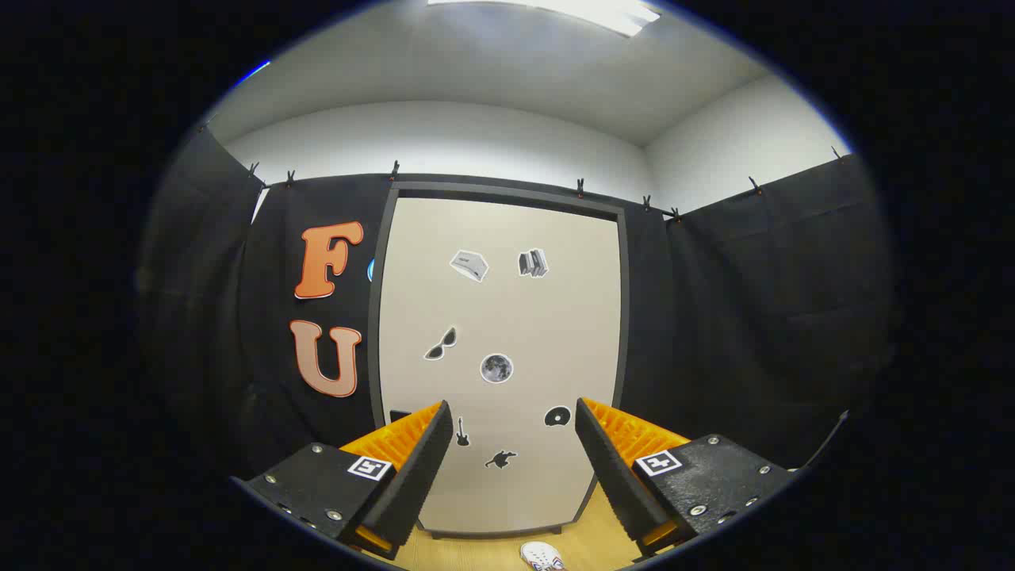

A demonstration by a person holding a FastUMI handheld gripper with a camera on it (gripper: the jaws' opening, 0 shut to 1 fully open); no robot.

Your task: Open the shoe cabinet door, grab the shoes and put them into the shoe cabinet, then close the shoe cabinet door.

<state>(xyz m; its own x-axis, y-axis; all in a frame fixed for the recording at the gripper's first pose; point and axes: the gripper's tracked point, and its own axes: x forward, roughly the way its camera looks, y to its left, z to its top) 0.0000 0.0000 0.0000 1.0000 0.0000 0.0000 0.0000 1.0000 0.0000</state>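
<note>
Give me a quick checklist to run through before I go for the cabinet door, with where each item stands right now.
1. Gripper jaws open and holding nothing: ok, they stand wide apart.
2. Tall cream shoe cabinet door with a dark frame and small stickers shut, so opening comes first: ok, it sits flush in its frame.
3. Door lined up ahead of the jaws: ok, it fills the gap between them, further off.
4. Handle or grip edge found: cannot tell, no handle is visible on the door face.
5. White shoe located: ok, on the light wooden floor before the door, just below the jaws.
6. Shoe out of the door's swing: cannot tell.
</note>
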